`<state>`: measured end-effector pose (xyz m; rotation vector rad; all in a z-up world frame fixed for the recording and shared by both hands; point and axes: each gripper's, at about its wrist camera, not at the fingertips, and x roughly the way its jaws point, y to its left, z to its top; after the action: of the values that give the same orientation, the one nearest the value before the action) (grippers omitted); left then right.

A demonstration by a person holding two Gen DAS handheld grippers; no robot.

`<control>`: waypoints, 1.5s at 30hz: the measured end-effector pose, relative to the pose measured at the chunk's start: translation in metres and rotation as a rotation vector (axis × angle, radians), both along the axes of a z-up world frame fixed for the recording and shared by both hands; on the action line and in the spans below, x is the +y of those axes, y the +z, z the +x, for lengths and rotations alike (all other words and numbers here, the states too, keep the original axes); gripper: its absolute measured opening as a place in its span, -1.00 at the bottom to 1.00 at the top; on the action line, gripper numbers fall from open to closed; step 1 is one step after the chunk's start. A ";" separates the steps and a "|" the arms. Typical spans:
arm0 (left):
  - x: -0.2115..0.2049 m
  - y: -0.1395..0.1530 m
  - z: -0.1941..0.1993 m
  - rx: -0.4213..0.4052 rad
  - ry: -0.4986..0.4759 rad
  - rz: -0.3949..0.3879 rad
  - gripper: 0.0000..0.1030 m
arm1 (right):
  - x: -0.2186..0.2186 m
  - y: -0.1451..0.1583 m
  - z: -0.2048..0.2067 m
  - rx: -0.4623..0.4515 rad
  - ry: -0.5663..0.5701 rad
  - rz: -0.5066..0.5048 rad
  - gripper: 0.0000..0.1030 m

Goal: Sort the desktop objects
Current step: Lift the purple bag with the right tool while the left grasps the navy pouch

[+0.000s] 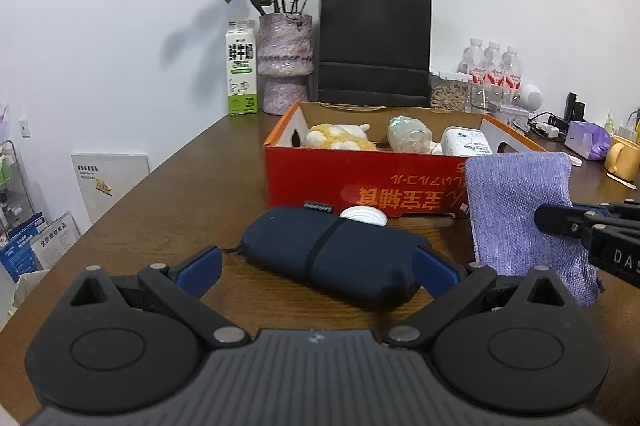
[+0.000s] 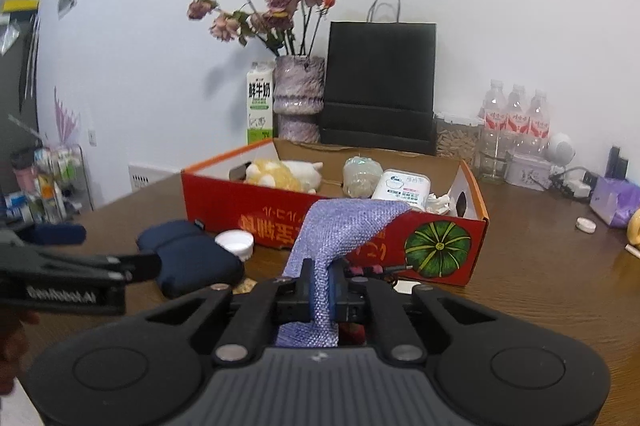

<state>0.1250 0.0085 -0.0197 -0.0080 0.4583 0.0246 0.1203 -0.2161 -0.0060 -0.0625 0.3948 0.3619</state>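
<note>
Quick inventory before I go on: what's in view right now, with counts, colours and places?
box: 1, red, mid-table, open
plush: 1, yellow-white, in box, left
wipes pack: 1, white, in box, right
pouch: 1, lilac, held before box
case: 1, navy, before box
cap: 1, white, between case and box
bag: 1, black, behind box
vase: 1, purple, with roses
carton: 1, white-green, beside vase
bottles: 3, clear, back right
left tongs: open, at case
right tongs: shut on pouch

Behind: milk carton [image 1: 241, 67] beside vase of roses [image 1: 284, 62]; black paper bag [image 1: 375, 42]; water bottles [image 1: 494, 68]
</note>
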 end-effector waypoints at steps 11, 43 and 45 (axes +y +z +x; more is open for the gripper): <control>-0.035 0.000 0.057 0.073 0.056 0.060 1.00 | -0.014 -0.001 0.025 0.049 -0.027 0.049 -0.90; 0.009 0.003 0.003 0.102 -0.098 0.106 -0.44 | -0.032 -0.011 0.046 0.149 -0.034 0.141 -0.89; 0.013 0.004 0.002 0.104 -0.083 0.101 -0.36 | -0.032 -0.011 0.046 0.149 -0.034 0.140 -0.88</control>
<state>0.1265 0.0212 -0.0162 0.1122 0.5602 -0.0334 0.1660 -0.2479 -0.0171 0.1087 0.5161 0.3607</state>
